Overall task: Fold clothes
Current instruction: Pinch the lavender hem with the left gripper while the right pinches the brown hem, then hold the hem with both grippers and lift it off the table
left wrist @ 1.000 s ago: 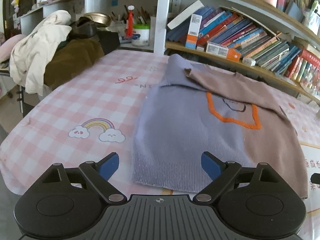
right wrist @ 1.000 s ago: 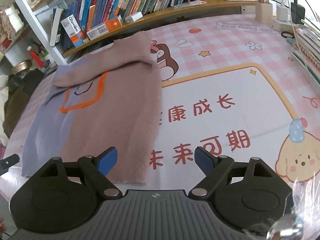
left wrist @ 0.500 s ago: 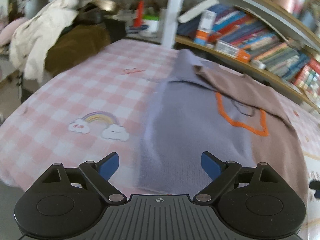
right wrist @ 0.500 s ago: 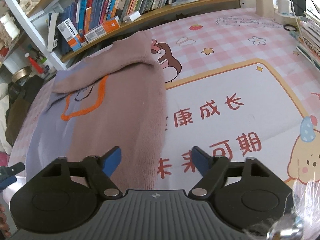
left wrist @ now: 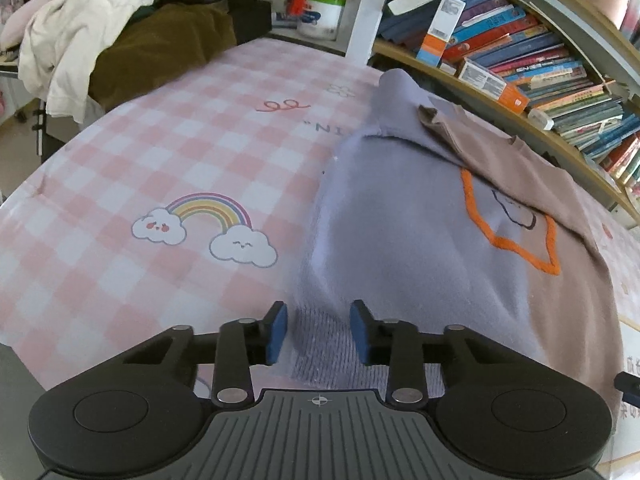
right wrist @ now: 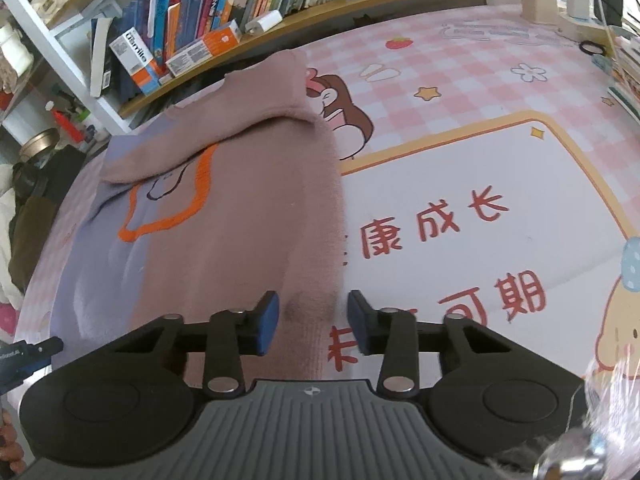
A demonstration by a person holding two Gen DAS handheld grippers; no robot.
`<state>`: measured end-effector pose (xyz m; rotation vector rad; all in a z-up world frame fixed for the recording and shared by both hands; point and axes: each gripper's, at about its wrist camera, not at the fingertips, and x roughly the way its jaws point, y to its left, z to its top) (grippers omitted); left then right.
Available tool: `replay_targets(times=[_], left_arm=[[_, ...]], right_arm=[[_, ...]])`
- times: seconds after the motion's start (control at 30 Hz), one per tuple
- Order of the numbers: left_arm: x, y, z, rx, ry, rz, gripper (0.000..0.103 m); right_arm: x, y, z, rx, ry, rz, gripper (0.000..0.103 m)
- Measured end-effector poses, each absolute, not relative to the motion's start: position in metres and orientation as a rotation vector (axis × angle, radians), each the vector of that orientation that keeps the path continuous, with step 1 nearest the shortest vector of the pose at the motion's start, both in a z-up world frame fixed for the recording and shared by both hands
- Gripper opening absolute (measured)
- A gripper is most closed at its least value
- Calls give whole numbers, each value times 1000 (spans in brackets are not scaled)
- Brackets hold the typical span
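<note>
The sweater (left wrist: 400, 216) lies flat on the worktop (left wrist: 160, 152), its long axis running away from both pairs of tongs, hem near and neckline far toward the bookshelf (left wrist: 540, 60). It is half lavender, half dusty brown, and both sleeves look already folded in across the chest (the brown one lies slantwise over the orange outline).

The hem is what the coming move turns on, and each hand sits at its own corner of it. The left tongs (left wrist: 319, 332) straddle the ribbed lavender corner, jaws narrow and closing, with the knit between the blue pads; whether the pads already press on it is hard to tell, since a sliver of gap shows on each side. The right tongs (right wrist: 313, 328) do the same at the brown corner (right wrist: 304, 320), also narrow and closing, the sweater's edge between them and not yet clearly pinched.

Neither hand is nearer than the other, so the likely next step is lifting both corners together and carrying the hem straight away toward the neckline.
</note>
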<state>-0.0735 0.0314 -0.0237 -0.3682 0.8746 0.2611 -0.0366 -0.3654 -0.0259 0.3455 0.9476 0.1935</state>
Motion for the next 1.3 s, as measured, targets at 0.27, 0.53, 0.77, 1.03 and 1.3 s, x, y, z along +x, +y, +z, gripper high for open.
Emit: replay_targets(times=[0.27,0.53,0.77,1.03,1.3], left_arm=[[-70,24,-12,-359,836,172,4],[-63,21,-15,-352,863,155,7],[-67,31,-24,-414,899,162,26],[-65,31,-26,-409,895,159,5],[-69,26,-23,-403,900,98,4]], right_arm=[[-37,-355,-20,332,907,265,11],[-30,-350,-20,330,925,273,14],[-30,-359,-30,399,974,252,20],[-30,-357,-31,400,968,263,11],[-39,-370,-17,368,937,224,9]])
